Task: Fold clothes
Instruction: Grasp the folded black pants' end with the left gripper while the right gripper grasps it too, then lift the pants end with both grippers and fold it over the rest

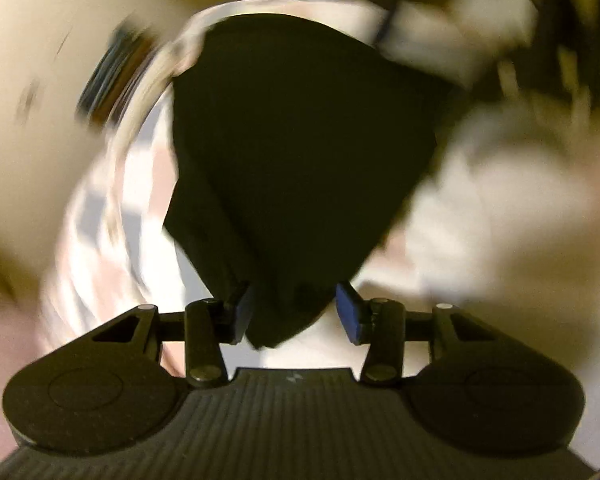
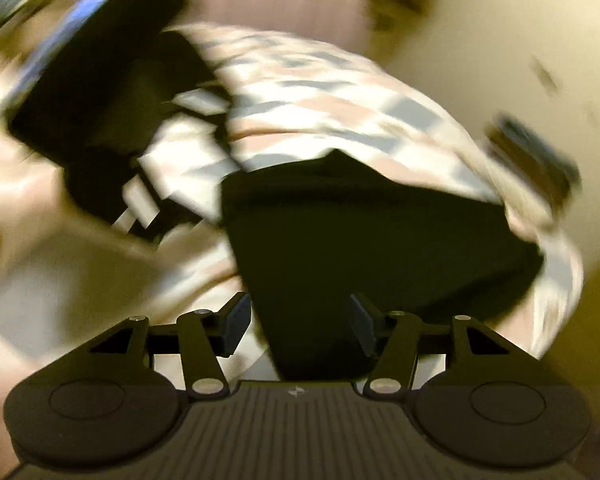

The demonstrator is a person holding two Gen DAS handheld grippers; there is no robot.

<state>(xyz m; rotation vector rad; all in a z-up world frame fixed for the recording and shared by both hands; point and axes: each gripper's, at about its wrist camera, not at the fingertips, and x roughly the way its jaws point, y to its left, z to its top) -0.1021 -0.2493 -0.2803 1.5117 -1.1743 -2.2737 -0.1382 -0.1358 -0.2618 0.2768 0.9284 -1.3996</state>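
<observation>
Both views are badly motion-blurred. The left tongs (image 1: 296, 312) stand spread, a corner of the black garment (image 1: 300, 152) hanging between the blue pads without being pinched. The right tongs (image 2: 298, 326) are likewise released, the same black garment (image 2: 372, 240) running between them. Beyond it lies a checked pink-and-grey cloth (image 2: 320, 104).

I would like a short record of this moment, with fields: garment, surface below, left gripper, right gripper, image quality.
garment: black cloth, spread over the bedding
surface below: checked bedding, pink, grey and white
left hand-held gripper: jaws apart, a corner of the black cloth between them
right hand-held gripper: jaws apart, the cloth's edge between them
image quality: strong motion blur in both views; grip contact cannot be confirmed
</observation>
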